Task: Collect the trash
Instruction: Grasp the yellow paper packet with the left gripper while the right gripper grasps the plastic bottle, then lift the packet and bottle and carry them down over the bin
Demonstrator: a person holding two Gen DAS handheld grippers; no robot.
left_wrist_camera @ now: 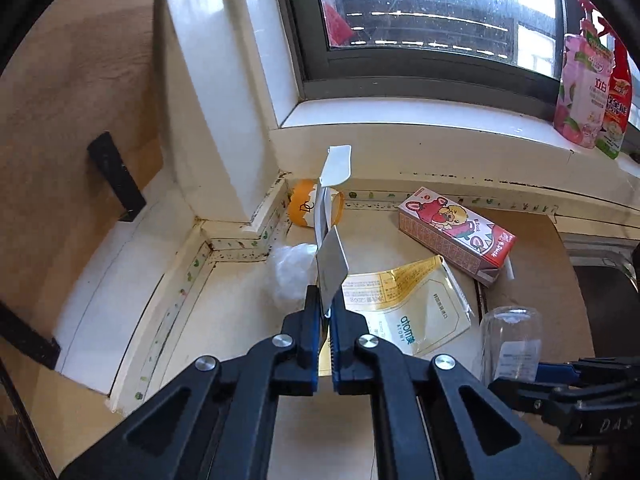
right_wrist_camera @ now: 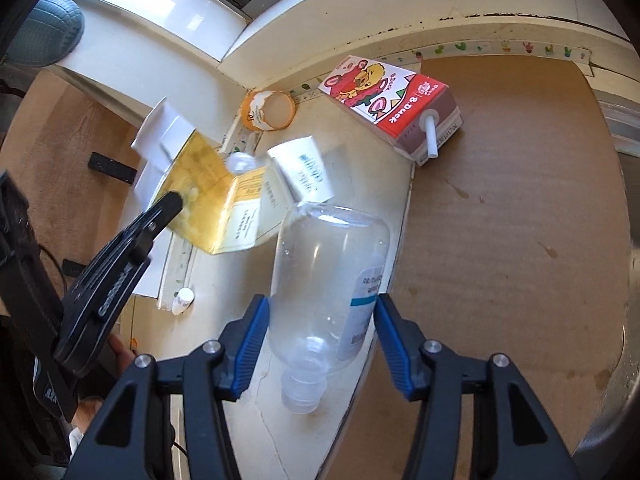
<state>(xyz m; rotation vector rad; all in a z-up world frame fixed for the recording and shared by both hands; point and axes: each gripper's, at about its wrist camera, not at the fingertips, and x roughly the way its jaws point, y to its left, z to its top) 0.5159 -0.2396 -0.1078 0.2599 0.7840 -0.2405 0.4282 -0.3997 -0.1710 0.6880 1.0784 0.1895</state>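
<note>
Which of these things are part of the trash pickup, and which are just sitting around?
Job: gold packet in left gripper; clear bottle in right gripper; drink carton; orange cup.
Lying about: detergent pouches on windowsill; cardboard sheet.

I note a dark-framed window [left_wrist_camera: 420,20] above the white sill [left_wrist_camera: 400,116], w/ two pouches of cleaner [left_wrist_camera: 588,92] at right. Brown cardboard sheet [right_wrist_camera: 520,220] covers counter. Black handle [left_wrist_camera: 116,176] on cabinet, left.

Bright window [left_wrist_camera: 432,12] daylight; fisheye edges dark; pouch [right_wrist_camera: 204,196] motion-blurred.
</note>
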